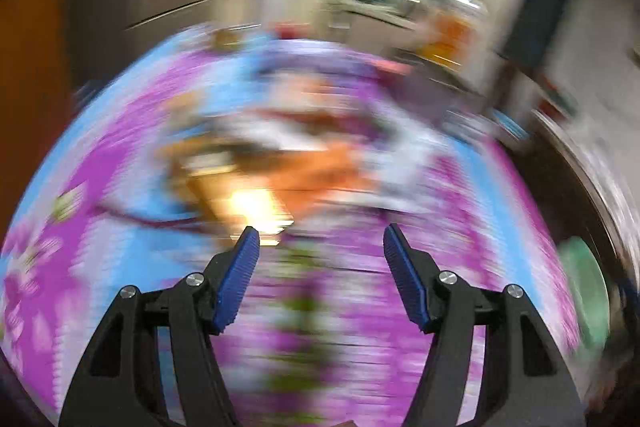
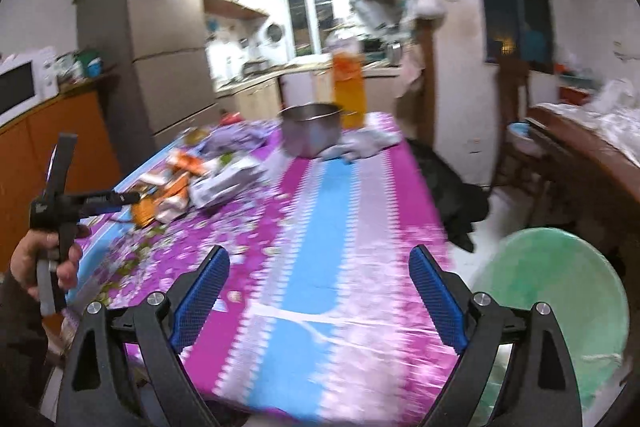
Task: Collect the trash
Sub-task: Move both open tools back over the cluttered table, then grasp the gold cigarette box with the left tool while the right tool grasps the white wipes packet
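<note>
A heap of trash wrappers (image 2: pixel 188 187), orange and white, lies on the left half of a table with a purple, blue and white cloth (image 2: pixel 320 227). In the blurred left wrist view the orange wrappers (image 1: pixel 280 175) lie just beyond my left gripper (image 1: pixel 320 239), which is open and empty above the cloth. My right gripper (image 2: pixel 318 259) is open and empty over the table's near edge. The left gripper's body, held in a hand (image 2: pixel 60 211), shows at the left of the right wrist view, near the heap.
A steel pot (image 2: pixel 312 133), an orange bottle (image 2: pixel 350 91) and white cloths (image 2: pixel 360 143) stand at the table's far end. A green round stool (image 2: pixel 560 307) is at the right, a black bag (image 2: pixel 452 195) on the floor, an orange cabinet (image 2: pixel 48 155) with a microwave at the left.
</note>
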The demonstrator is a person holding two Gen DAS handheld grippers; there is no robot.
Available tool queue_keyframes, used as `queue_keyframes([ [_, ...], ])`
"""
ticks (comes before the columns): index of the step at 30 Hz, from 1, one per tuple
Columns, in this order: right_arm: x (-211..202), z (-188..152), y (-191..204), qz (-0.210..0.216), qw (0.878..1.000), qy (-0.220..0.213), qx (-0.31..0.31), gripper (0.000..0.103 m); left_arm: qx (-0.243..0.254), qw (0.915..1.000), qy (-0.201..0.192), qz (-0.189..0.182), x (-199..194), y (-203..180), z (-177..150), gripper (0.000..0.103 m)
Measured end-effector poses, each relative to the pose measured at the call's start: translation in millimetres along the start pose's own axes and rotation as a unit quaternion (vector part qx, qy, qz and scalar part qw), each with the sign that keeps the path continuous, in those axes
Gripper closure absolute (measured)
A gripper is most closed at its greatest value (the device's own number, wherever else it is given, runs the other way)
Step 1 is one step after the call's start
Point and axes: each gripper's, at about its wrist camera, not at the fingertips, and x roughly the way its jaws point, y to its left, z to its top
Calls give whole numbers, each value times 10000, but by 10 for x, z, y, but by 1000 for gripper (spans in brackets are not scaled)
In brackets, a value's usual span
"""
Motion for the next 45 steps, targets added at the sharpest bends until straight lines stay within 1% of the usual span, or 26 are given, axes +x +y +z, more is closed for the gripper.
queue_keyframes([
  [2, 177, 20, 185, 196, 9997, 106, -114, 12, -582, 9982, 51, 116, 52, 410, 56, 41],
  [3, 280, 36, 311, 302, 9992, 176, -201, 12, -724, 9972, 87, 150, 98, 523, 83, 41],
  [4, 379, 53, 438, 405, 9985, 238, -289, 12, -770, 9969, 145, 104, 138, 561, 96, 41],
  [5, 479, 72, 559, 533, 9975, 310, -356, 12, -834, 9962, 263, -27, 214, 579, 125, 41],
  [7, 702, 108, 738, 768, 9952, 458, -390, 12, -875, 9953, 388, -121, 331, 560, 158, 41],
  [9, 931, 170, 853, 994, 9928, 599, -281, 12, -954, 9940, 478, -250, 460, 563, 196, 37],
  [10, 1061, 208, 890, 1108, 9914, 675, -156, 12, -980, 9937, 466, -268, 481, 635, 176, 37],
  [13, 1386, 320, 910, 1365, 9868, 839, 252, 12, -992, 9937, 468, -237, 586, 613, 222, 37],
  [15, 1671, 432, 933, 1586, 9807, 1001, 555, 13, -941, 9944, 440, -187, 603, 634, 188, 38],
  [16, 1783, 467, 933, 1661, 9780, 1070, 666, 15, -913, 9948, 424, -160, 609, 646, 174, 39],
  [17, 1987, 529, 957, 1778, 9729, 1201, 862, 19, -862, 9953, 414, -122, 611, 624, 162, 46],
  [19, 2290, 640, 968, 1842, 9661, 1392, 1155, 27, -789, 9958, 439, -160, 604, 602, 134, 56],
  [20, 2461, 691, 977, 1825, 9632, 1481, 1302, 31, -755, 9960, 458, -159, 621, 600, 133, 63],
  [21, 2597, 733, 980, 1793, 9616, 1541, 1394, 33, -726, 9962, 449, -193, 617, 591, 123, 65],
  [23, 2895, 819, 999, 1630, 9592, 1676, 1591, 33, -636, 9968, 447, -205, 618, 570, 121, 66],
  [26, 3172, 896, 1063, 1464, 9572, 1822, 1706, 34, -617, 9966, 471, -269, 630, 593, 136, 66],
  [27, 3237, 922, 1102, 1384, 9584, 1860, 1664, 37, -609, 9966, 470, -281, 633, 598, 139, 66],
  [28, 3287, 935, 1136, 1306, 9598, 1886, 1618, 39, -603, 9966, 468, -295, 633, 602, 140, 66],
  [30, 3376, 941, 1198, 1190, 9618, 1941, 1518, 58, -598, 9966, 456, -326, 629, 615, 146, 69],
  [31, 3391, 932, 1216, 1149, 9630, 1940, 1475, 60, -604, 9966, 443, -332, 622, 624, 146, 69],
  [32, 3404, 918, 1231, 1128, 9646, 1911, 1428, 65, -612, 9967, 417, -324, 612, 641, 148, 71],
  [33, 3387, 895, 1225, 1128, 9653, 1888, 1406, 73, -618, 9968, 393, -307, 597, 649, 148, 74],
  [36, 3261, 867, 1239, 1139, 9721, 1642, 1231, 77, -616, 9973, 302, -245, 545, 667, 145, 78],
  [39, 3083, 887, 1289, 1164, 9780, 1395, 1021, 78, -575, 9980, 200, -169, 487, 656, 131, 81],
  [42, 2787, 903, 1380, 1011, 9881, 991, 609, 79, -481, 9988, 59, -69, 401, 619, 103, 82],
  [45, 2469, 902, 1456, 853, 9940, 639, 230, 79, -359, 9993, -77, 12, 304, 565, 76, 83],
])
